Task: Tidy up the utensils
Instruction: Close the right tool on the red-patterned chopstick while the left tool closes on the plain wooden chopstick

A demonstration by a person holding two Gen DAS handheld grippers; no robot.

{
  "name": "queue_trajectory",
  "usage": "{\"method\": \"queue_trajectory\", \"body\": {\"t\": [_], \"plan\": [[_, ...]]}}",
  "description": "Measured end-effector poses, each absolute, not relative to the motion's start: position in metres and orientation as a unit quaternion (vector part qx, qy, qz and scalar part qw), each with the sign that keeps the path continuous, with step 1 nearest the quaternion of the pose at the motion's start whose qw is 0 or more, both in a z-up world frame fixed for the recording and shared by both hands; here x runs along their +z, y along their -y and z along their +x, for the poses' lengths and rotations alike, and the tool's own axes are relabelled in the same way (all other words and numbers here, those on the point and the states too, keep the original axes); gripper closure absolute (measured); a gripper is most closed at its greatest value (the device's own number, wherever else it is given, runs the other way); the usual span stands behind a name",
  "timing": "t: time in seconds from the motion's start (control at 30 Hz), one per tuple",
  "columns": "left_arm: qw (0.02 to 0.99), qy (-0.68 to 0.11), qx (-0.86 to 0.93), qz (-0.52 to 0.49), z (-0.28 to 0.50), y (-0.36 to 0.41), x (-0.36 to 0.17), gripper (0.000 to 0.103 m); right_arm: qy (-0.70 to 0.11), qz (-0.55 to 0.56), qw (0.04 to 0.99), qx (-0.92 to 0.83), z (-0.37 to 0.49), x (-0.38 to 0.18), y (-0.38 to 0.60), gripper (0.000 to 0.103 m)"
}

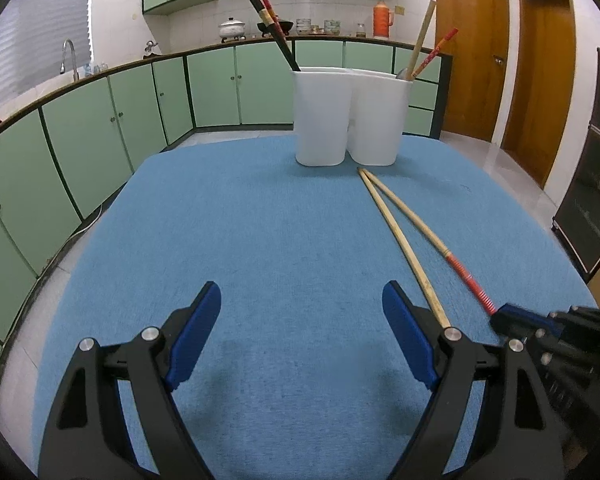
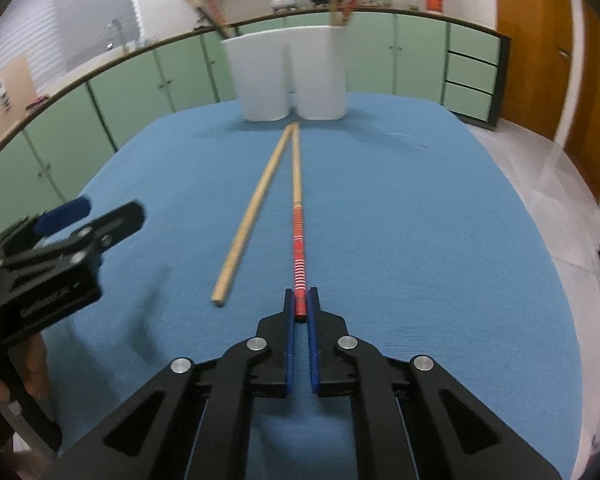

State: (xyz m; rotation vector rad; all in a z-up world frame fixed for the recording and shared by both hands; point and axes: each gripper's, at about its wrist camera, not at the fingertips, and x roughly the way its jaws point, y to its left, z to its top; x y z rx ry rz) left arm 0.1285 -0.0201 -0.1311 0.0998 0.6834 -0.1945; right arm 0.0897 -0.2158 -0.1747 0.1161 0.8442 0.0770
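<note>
Two chopsticks lie on the blue mat [image 1: 260, 240], tips meeting near a white two-compartment holder [image 1: 350, 116]. One is plain bamboo [image 1: 400, 236], the other has a red banded handle [image 1: 466, 276]. My right gripper [image 2: 301, 304] is shut on the end of the red-handled chopstick [image 2: 299, 248]; the plain chopstick [image 2: 252, 216] lies to its left. My left gripper [image 1: 302, 304] is open and empty above the mat, left of both chopsticks. The holder [image 2: 292, 76] holds dark chopsticks [image 1: 274, 30] in its left compartment and a bamboo and a red one [image 1: 422, 46] in its right.
The mat covers a table with its edges near the holder and at both sides. Green kitchen cabinets [image 1: 100, 128] run along the left and back. Wooden doors [image 1: 476, 48] stand at the right. My left gripper also shows at the left in the right wrist view [image 2: 60, 240].
</note>
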Motion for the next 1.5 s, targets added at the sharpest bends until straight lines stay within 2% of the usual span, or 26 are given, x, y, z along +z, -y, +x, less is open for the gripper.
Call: {"method": "queue_trajectory", "body": {"t": [0.23,0.73,0.8,0.93,1.0,1.1,1.17,1.23,1.37,1.5], "plan": [[0.932,-0.342,-0.117,0.035,0.127,0.028,-0.129,0.025,-0.412,0.087,0.907,-0.006,0.096,-0.176,0.241,0.097],[0.894,-0.406,-0.184,0.04,0.123,0.078,-0.152,0.046,-0.406,0.094,0.909,-0.008,0.093,-0.174,0.248,0.097],[0.89,-0.416,-0.184,0.043,0.126,0.083,-0.156,0.054,-0.406,0.095,0.909,-0.006,0.092,-0.174,0.248,0.097],[0.888,-0.422,-0.178,0.035,0.13,0.08,-0.159,0.063,-0.405,0.098,0.909,0.0,0.093,-0.173,0.25,0.097],[0.889,-0.423,-0.172,0.03,0.132,0.075,-0.16,0.076,-0.407,0.1,0.908,0.006,0.093,-0.173,0.251,0.097],[0.888,-0.427,-0.17,0.022,0.137,0.065,-0.16,0.089,-0.407,0.1,0.908,0.013,0.092,-0.173,0.251,0.094],[0.89,-0.427,-0.16,0.018,0.139,0.059,-0.16,0.09,-0.405,0.102,0.908,0.016,0.091,-0.173,0.253,0.084],[0.892,-0.427,-0.15,0.015,0.138,0.053,-0.158,0.087,-0.4,0.108,0.91,0.018,0.089,-0.172,0.256,0.082],[0.894,-0.425,-0.145,0.011,0.135,0.047,-0.158,0.074,-0.4,0.108,0.91,0.028,0.085,-0.173,0.258,0.082],[0.893,-0.425,-0.145,0.009,0.136,0.047,-0.159,0.072,-0.404,0.099,0.909,0.032,0.084,-0.174,0.255,0.082]]}}
